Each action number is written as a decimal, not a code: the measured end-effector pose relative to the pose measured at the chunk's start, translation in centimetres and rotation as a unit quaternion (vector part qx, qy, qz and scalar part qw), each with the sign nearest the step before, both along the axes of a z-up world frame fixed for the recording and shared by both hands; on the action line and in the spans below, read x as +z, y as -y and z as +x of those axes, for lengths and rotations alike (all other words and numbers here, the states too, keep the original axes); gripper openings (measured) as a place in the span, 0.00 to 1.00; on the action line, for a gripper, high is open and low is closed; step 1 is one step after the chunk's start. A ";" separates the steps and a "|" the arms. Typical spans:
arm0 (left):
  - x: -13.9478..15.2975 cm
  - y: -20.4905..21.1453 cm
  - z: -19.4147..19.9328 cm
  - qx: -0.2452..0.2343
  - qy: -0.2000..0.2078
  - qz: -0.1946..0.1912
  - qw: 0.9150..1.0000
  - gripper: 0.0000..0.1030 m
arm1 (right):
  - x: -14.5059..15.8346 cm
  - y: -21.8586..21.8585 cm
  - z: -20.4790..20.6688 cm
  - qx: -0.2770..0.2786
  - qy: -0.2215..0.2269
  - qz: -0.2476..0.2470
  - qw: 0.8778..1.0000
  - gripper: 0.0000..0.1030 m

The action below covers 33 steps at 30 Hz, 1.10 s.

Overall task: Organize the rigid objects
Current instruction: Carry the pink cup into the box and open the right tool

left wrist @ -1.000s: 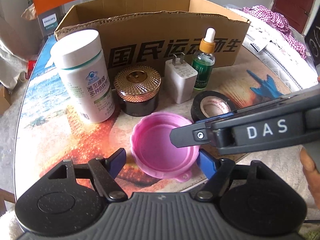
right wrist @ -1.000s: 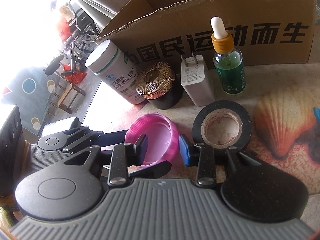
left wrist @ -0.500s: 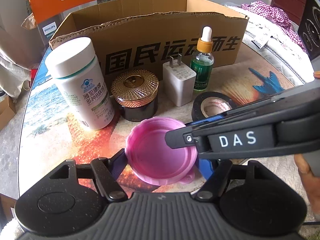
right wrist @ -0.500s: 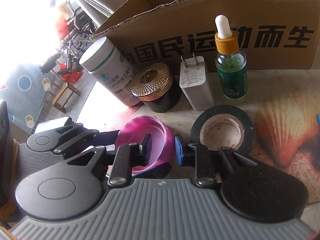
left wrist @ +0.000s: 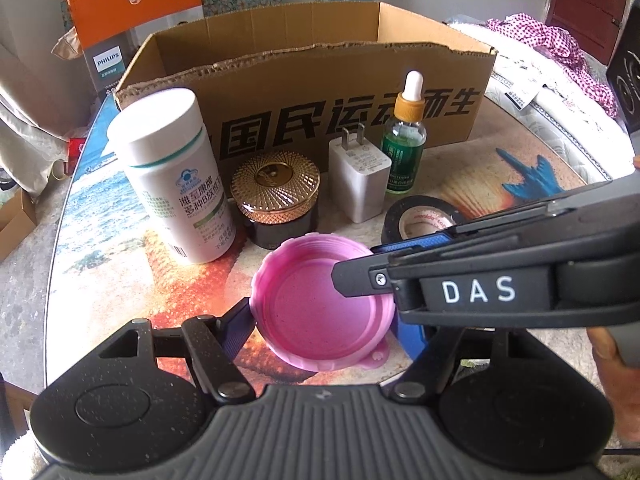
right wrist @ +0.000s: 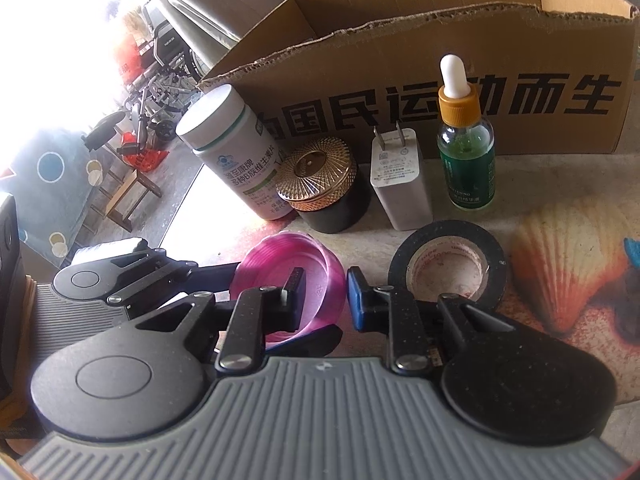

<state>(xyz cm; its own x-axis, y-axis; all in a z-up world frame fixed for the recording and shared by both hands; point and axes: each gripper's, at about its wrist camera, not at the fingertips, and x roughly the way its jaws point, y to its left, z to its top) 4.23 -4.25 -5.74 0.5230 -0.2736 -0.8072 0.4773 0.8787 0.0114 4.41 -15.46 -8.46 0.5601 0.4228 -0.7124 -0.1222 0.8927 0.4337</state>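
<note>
A pink plastic lid (left wrist: pixel 312 312) lies hollow side up on the printed tabletop. My left gripper (left wrist: pixel 322 328) straddles it, a blue pad pressed against each side. My right gripper (left wrist: pixel 360 260) reaches in from the right. Its black finger sits inside the lid and its blue-padded finger outside, pinching the rim. In the right wrist view the lid (right wrist: pixel 276 256) has its near wall held between the right gripper (right wrist: pixel 326 296) fingers. Behind stand a white bottle (left wrist: pixel 172 184), a gold-topped dark jar (left wrist: pixel 276 196), a white charger (left wrist: pixel 360 176), a green dropper bottle (left wrist: pixel 404 148) and a black tape roll (left wrist: pixel 416 220).
An open cardboard box (left wrist: pixel 320 92) with black characters stands across the back of the table, right behind the row of objects. An orange and grey carton (left wrist: pixel 132 20) is behind it on the left. A hand (left wrist: pixel 612 360) holds the right gripper at the right edge.
The right gripper's jaws have closed onto the lid's rim. The left gripper's pads, first a little apart from the lid, now touch its sides. Neither gripper shifted much.
</note>
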 end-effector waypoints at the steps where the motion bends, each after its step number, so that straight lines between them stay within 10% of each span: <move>1: 0.2 0.0 -0.1 0.000 0.002 -0.001 1.000 0.72 | 0.2 0.0 -0.1 0.000 0.003 -0.001 1.000 0.21; 21: 10.2 -1.0 -0.8 0.024 0.128 -0.034 0.991 0.72 | 10.1 -0.3 -2.2 -0.001 0.137 0.000 0.991 0.21; 26: 13.9 -0.2 2.1 0.022 0.171 -0.035 0.984 0.72 | 14.8 0.4 0.3 0.007 0.186 -0.004 0.983 0.21; 33: 15.6 1.6 9.9 0.004 0.129 -0.037 0.991 0.72 | 17.7 3.1 8.2 0.016 0.156 -0.002 0.988 0.21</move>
